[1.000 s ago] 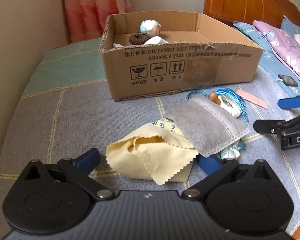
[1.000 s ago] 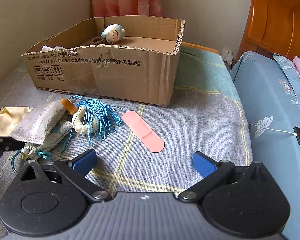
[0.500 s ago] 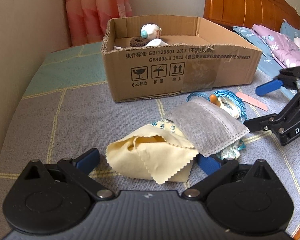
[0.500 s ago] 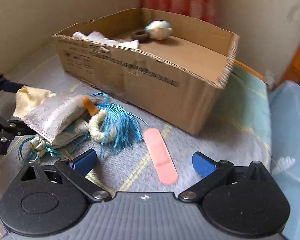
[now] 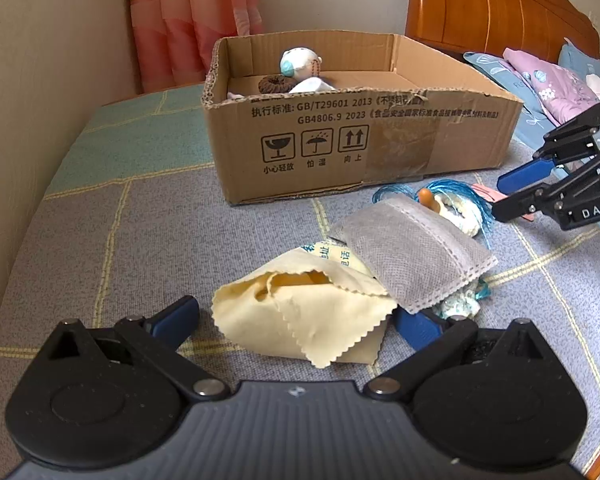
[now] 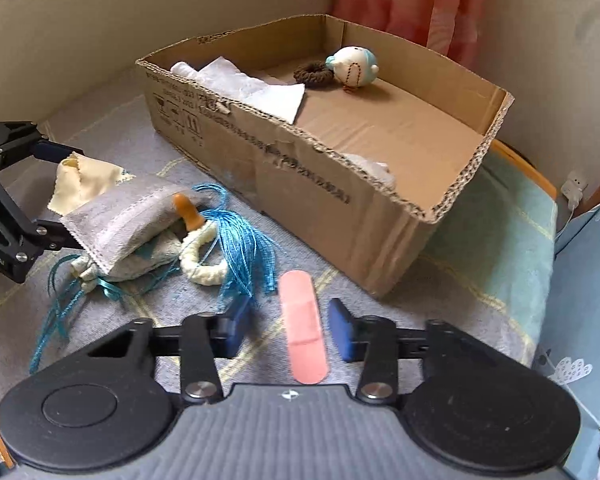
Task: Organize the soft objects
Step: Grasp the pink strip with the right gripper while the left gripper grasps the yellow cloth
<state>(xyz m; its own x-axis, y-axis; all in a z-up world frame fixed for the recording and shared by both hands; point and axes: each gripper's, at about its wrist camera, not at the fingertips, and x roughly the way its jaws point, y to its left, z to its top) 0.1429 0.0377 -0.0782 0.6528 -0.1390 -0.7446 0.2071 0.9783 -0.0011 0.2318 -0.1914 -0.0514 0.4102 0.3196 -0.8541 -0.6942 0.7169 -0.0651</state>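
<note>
Now pink bandage (image 6: 304, 338) lies between right gripper (image 6: 288, 330) jaws.

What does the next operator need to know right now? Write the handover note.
Left gripper: jaws open, straddling the yellow cloth on the bed, nothing held.
Right gripper: jaws partly closed around the pink bandage, not yet clamped.
Cardboard box already holds the plush ball, brown hair tie and white tissues.
Left on the bed: yellow cloth, grey pouch, blue tassel ornament, a small drawstring bag under the pouch, and the bandage.
Next, probably: close on the bandage, drop it in the box, then clear the pile.
</note>
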